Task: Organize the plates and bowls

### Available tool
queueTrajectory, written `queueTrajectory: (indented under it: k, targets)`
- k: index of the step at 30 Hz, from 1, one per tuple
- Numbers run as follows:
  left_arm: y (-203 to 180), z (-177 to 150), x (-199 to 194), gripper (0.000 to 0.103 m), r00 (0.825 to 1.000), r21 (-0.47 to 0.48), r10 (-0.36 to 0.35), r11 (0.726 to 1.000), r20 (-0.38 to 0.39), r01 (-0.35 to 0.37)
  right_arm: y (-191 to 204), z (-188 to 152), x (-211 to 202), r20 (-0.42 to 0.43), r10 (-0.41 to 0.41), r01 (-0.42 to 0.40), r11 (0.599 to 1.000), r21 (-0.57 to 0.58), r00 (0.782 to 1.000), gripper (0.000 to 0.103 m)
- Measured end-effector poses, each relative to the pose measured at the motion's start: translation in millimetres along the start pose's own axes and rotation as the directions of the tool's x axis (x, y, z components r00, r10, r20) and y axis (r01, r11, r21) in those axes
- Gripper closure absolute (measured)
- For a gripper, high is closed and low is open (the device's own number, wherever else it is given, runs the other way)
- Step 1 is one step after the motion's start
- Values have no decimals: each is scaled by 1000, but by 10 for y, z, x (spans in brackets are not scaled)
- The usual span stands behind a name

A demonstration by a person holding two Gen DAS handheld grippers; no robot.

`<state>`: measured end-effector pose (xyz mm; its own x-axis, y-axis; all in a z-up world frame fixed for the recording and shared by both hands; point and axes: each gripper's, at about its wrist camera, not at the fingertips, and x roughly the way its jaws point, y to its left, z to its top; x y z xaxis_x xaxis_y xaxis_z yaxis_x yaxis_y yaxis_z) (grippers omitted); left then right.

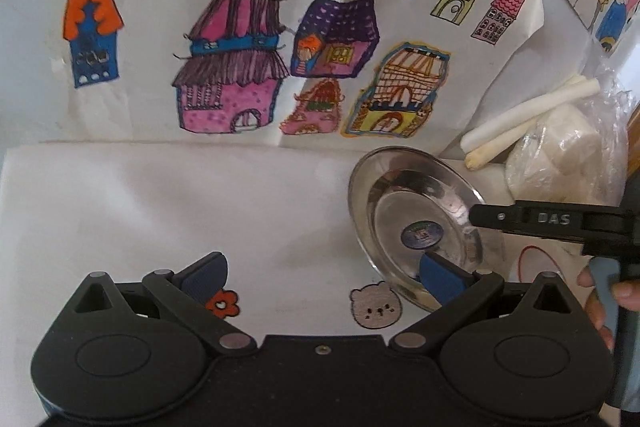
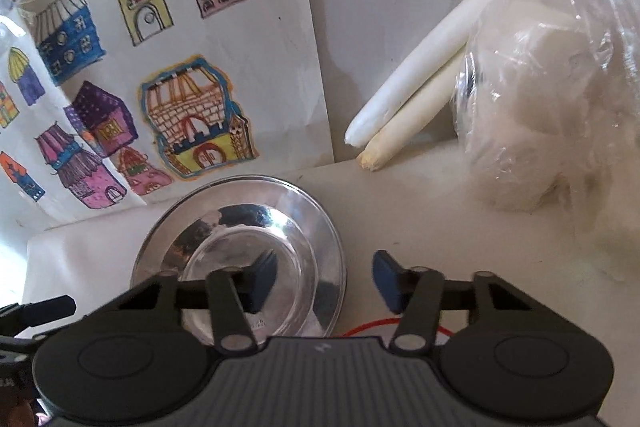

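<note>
The steel plate (image 1: 416,223) sat on the white counter (image 1: 160,207), at the right of the left wrist view, just before the house drawings (image 1: 240,67) propped at the far side. The left hand-held gripper (image 1: 320,275) hung released, jaws spread wide, its right pad (image 1: 440,277) over the plate's near rim and the left pad out over bare counter beside a flower sticker (image 1: 223,302) and a bear sticker (image 1: 375,305). The right hand-held gripper (image 2: 324,281) was released too, its left pad (image 2: 262,281) above the plate's (image 2: 240,239) bowl and the right pad beyond the rim; whether either touched metal, I could not tell. Far right, two white sticks (image 2: 420,83) leaned by a plastic-wrapped lump (image 2: 552,99).
</note>
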<state>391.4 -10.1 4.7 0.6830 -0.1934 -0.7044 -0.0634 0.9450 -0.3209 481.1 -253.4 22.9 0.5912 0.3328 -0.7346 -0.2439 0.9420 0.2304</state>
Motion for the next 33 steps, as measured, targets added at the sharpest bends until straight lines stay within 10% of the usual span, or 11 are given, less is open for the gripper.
queueTrajectory:
  k: [19,27,33]
  targets:
    - [53,23,110,26,995,-53,-93,994,-33,91,24,3,80,-29,-13,13,1000,-6,999,80]
    - [86,12,104,77,988,-66,-150,987,-39,147,108,-40,31,-25,11,-11,999,-34,1000,83]
    - [40,14,25,82,992,-25,-122,992,-24,121,193,-77,-48,9,26,-26,999,-46,1000,84]
